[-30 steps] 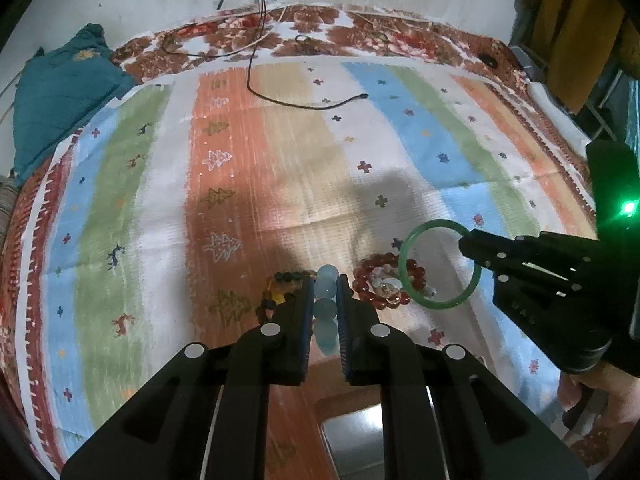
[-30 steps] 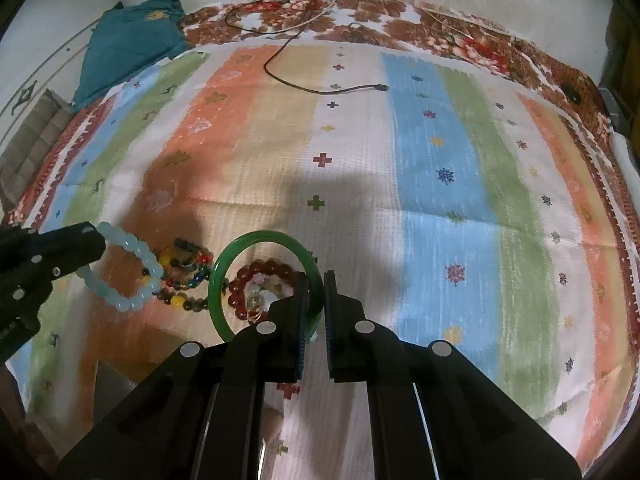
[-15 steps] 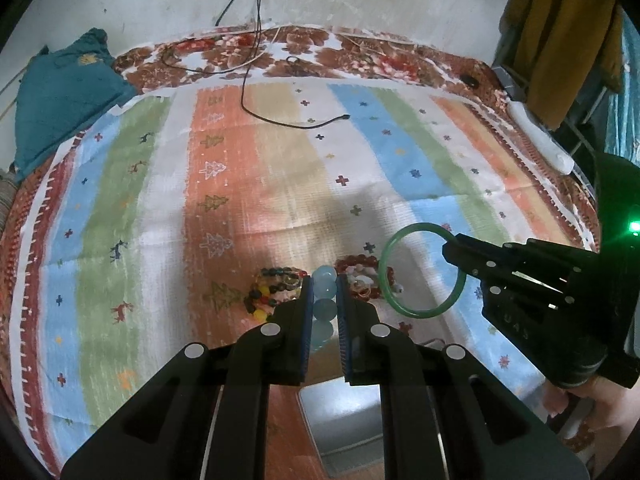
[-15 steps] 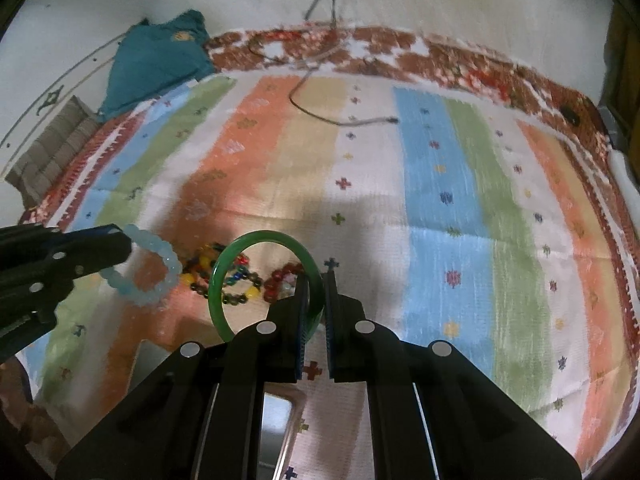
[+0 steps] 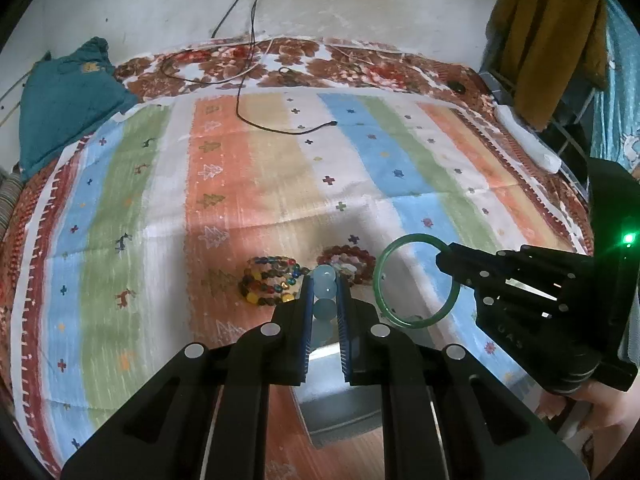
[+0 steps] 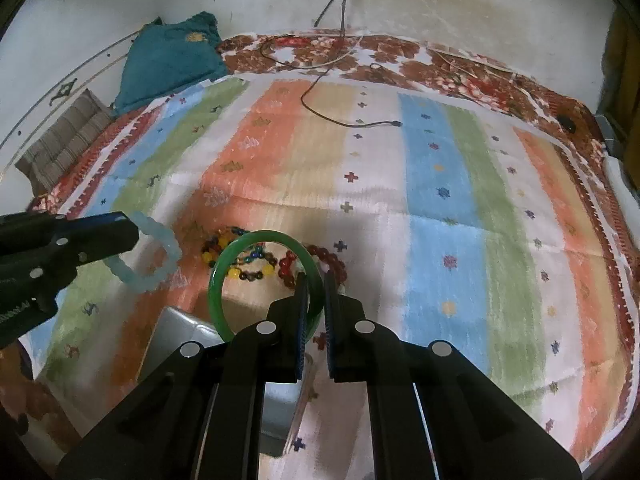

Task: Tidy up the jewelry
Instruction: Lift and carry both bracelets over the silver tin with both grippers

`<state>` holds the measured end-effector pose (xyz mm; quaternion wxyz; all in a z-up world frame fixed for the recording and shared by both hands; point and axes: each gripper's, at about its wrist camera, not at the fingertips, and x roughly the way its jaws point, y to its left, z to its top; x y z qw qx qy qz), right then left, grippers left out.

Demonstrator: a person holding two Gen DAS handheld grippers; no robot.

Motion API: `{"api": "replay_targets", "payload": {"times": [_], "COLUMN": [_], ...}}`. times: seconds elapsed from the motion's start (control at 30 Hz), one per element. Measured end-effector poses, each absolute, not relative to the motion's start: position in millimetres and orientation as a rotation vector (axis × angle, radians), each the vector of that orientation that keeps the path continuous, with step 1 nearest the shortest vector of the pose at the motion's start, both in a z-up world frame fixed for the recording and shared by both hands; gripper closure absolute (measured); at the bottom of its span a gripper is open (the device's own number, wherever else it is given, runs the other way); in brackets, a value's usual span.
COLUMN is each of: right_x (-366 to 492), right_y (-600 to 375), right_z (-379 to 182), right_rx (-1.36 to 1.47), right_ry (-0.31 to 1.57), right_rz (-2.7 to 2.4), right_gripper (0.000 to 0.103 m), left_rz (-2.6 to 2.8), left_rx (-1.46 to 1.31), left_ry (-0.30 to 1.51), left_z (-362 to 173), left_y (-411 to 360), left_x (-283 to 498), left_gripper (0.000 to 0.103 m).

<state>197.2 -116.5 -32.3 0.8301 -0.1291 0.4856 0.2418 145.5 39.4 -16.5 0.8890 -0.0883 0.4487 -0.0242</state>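
My left gripper is shut on a pale blue bead bracelet, held above the striped blanket; it also shows in the right wrist view. My right gripper is shut on a green jade bangle, which also shows in the left wrist view. A multicoloured bead bracelet and a dark red bead bracelet lie on the blanket just beyond both grippers. A grey box sits below the grippers, partly hidden by the fingers.
A black cable lies across the far part of the blanket. A teal cushion sits at the far left. Clothes hang on a rack at the far right. A hand holds the right gripper.
Both grippers have lifted and pulled back with their bracelets. The two bracelets on the blanket now look farther off, and the grey box shows more below.
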Motion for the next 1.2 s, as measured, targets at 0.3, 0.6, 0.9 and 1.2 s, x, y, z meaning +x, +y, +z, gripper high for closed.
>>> {"api": "replay_targets", "payload": {"times": [0.3, 0.6, 0.9, 1.2], "right_x": [176, 162, 150, 144], "right_y": [-129, -134, -135, -130], "right_z": [-29, -29, -30, -32], "right_rx": [-0.268, -0.264, -0.272, -0.284], "right_ry": [1.031, 1.037, 1.045, 1.058], "right_rz": [0.518, 0.523, 0.547, 0.578], "right_gripper": [0.094, 0.094, 0.094, 0.094], "left_rz": [-0.078, -0.088, -0.092, -0.109], "left_rx": [-0.167, -0.148, -0.13, -0.148], "left_ry": [0.907, 0.906, 0.898, 0.911], "left_z": [-12, -14, -14, -16], "left_y": [29, 21, 14, 13], "left_x": [123, 107, 94, 92], "left_gripper": [0.092, 0.092, 0.092, 0.092]}}
